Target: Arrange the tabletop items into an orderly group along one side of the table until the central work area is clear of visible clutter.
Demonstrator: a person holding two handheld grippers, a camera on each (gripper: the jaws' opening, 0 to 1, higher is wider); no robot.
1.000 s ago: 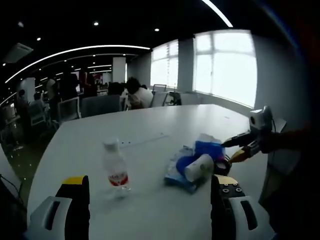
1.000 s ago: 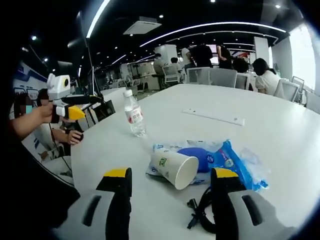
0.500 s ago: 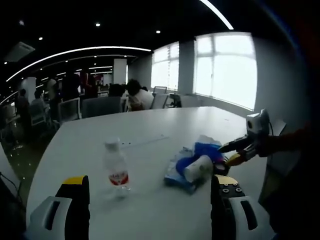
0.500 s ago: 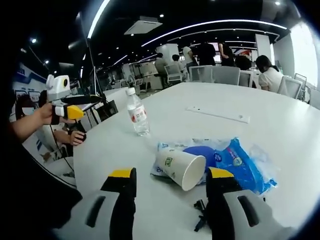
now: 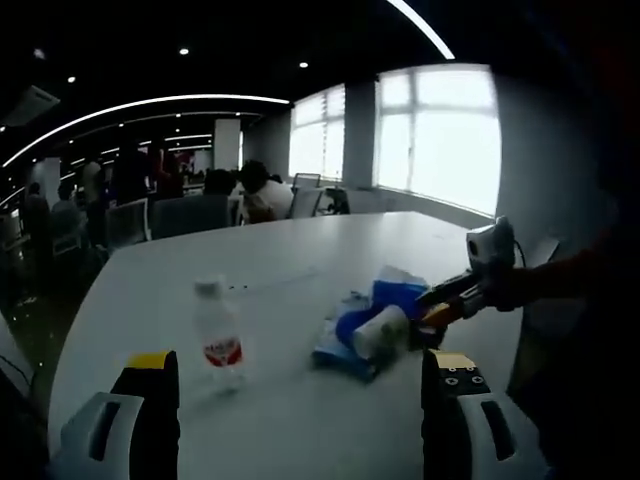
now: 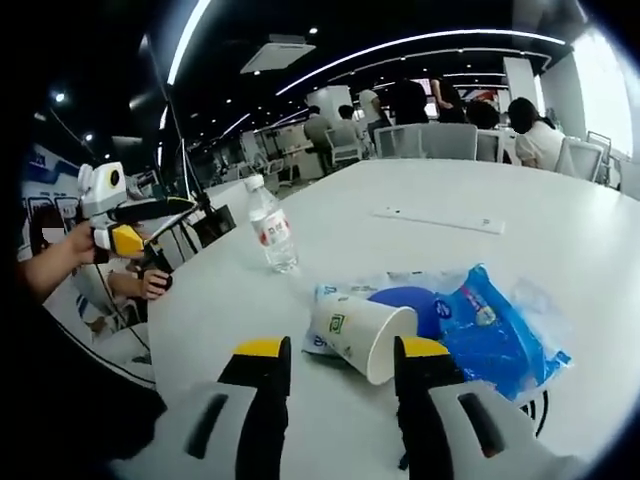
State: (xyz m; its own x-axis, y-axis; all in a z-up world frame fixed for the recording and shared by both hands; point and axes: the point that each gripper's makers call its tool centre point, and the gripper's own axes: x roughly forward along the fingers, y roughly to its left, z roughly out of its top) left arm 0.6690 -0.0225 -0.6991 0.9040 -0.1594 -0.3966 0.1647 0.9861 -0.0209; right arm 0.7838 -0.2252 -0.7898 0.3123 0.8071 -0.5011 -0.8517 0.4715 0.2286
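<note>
A white paper cup (image 6: 358, 330) lies on its side on the white table (image 6: 560, 230), its mouth toward my right gripper (image 6: 343, 352). That gripper is open, and its yellow-tipped jaws flank the cup's near end closely. Behind the cup lies a crumpled blue plastic bag (image 6: 490, 322). A clear water bottle (image 6: 272, 232) with a red label stands upright farther back. In the left gripper view, my left gripper (image 5: 300, 368) is open and holds nothing, well short of the bottle (image 5: 218, 335), the cup (image 5: 378, 333) and the bag (image 5: 392, 298). The right gripper (image 5: 448, 302) reaches in beside the cup.
A thin white strip (image 6: 440, 220) lies flat on the far part of the table. A black cable (image 6: 541, 405) curls near the bag's near right. The left gripper (image 6: 150, 213) hovers off the table's left edge. Chairs and seated people (image 6: 530, 135) are beyond the far edge.
My right gripper has moved in on the cup and its jaws have narrowed around it. The left gripper view has shifted slightly; the bottle, cup and bag have not moved.
</note>
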